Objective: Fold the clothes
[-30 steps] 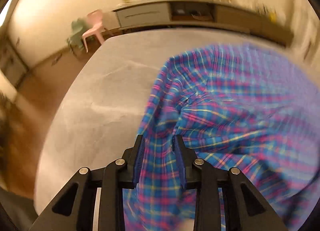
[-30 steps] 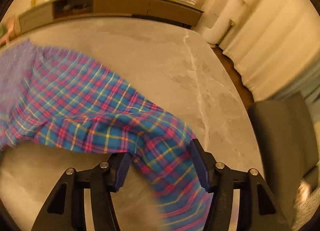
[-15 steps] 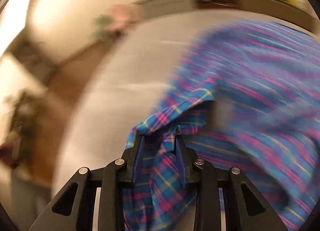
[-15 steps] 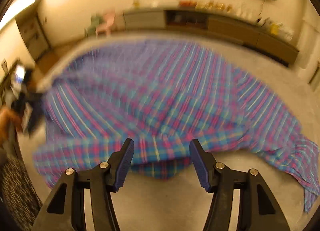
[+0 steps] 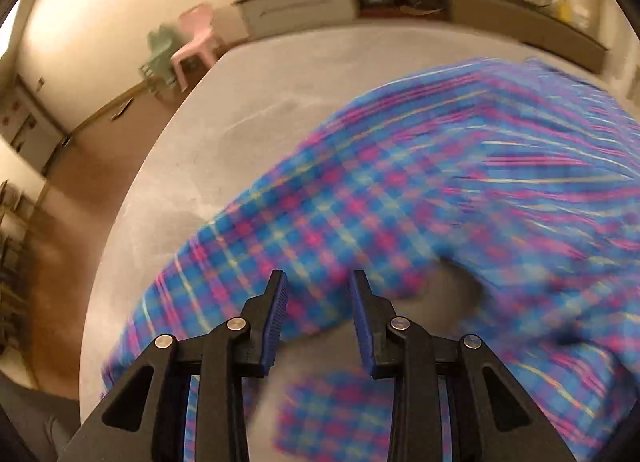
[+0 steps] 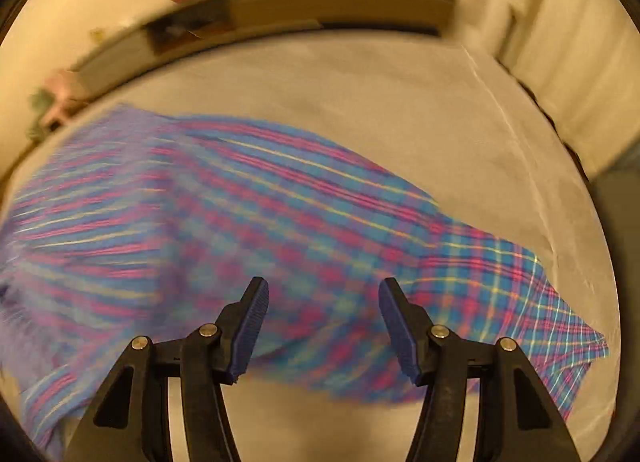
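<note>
A blue, pink and yellow plaid garment (image 5: 400, 202) lies spread on the grey table (image 5: 240, 122), blurred by motion. My left gripper (image 5: 318, 278) hangs over the garment's near left edge. Its blue pads stand apart and nothing is pinched between them; cloth and bare table show through the gap. In the right wrist view the same garment (image 6: 240, 222) stretches across the table (image 6: 360, 94) and ends in a narrower part at the right. My right gripper (image 6: 323, 284) is above its near edge, jaws wide and opening, with the cloth below them, not gripped.
The table's curved left edge drops to a wooden floor (image 5: 80, 182). A pink chair (image 5: 196, 38) and a green chair (image 5: 160, 50) stand beyond it. A long low cabinet (image 5: 400, 2) lines the back wall. White curtains (image 6: 560, 42) hang at the right.
Half a second ago a bunch of cloth sat between the left pads; now it is out of them and lies on the table. The right view has swung back over the garment's right part.
</note>
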A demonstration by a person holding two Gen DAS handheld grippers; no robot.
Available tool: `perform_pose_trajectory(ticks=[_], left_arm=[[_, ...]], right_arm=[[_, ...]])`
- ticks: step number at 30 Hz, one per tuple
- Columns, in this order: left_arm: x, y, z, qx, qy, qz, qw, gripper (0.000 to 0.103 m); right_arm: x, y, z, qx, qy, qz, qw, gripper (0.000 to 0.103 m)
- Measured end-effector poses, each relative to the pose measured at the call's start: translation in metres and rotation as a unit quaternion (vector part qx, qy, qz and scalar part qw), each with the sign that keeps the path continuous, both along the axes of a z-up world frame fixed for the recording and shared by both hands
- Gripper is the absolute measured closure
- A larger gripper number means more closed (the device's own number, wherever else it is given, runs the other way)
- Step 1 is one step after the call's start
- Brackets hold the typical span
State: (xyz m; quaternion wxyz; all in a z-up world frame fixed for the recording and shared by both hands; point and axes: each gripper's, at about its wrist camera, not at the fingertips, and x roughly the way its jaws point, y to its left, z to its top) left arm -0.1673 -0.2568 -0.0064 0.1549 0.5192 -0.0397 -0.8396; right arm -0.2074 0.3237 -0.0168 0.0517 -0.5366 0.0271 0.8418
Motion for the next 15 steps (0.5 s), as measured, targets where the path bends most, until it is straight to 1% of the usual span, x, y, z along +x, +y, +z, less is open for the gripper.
perform_pose_trajectory(ticks=[2, 4, 6, 9, 11, 12, 13, 14, 15], left_arm=[[-0.011, -0.010, 0.001, 0.003, -0.002, 0.015, 0.9999, 0.071], [-0.027, -0.020, 0.000, -0.004, 0.002, 0.035, 0.9994, 0.069], [-0.038, -0.022, 0.001, -0.012, 0.008, 0.047, 0.9988, 0.069], [-0.055, -0.012, 0.002, -0.033, 0.006, 0.058, 0.9977, 0.069], [-0.055, 0.004, 0.005, -0.054, -0.001, 0.041, 0.9977, 0.070], [-0.052, 0.016, 0.012, -0.061, 0.003, 0.023, 0.9979, 0.070], [-0.048, 0.029, 0.022, -0.066, 0.012, 0.001, 0.9977, 0.070], [-0.042, 0.046, 0.032, -0.071, 0.020, -0.024, 0.9970, 0.070], [-0.033, 0.061, 0.041, -0.073, 0.025, -0.048, 0.9959, 0.070]], right_arm=[[-0.017, 0.016, -0.008, 0.008, 0.005, 0.009, 1.000, 0.039], [-0.038, 0.029, -0.017, 0.031, 0.013, 0.000, 0.999, 0.039], [-0.059, 0.039, -0.029, 0.072, 0.038, -0.014, 0.997, 0.039], [-0.076, 0.047, -0.042, 0.120, 0.065, -0.039, 0.990, 0.037], [-0.076, 0.042, -0.041, 0.148, 0.054, -0.048, 0.986, 0.037], [-0.070, 0.030, -0.032, 0.144, 0.063, -0.037, 0.987, 0.037], [-0.061, 0.014, -0.019, 0.132, 0.080, -0.018, 0.988, 0.037], [-0.047, -0.008, 0.000, 0.116, 0.102, 0.014, 0.988, 0.037], [-0.025, -0.041, 0.018, 0.093, 0.122, 0.070, 0.986, 0.037]])
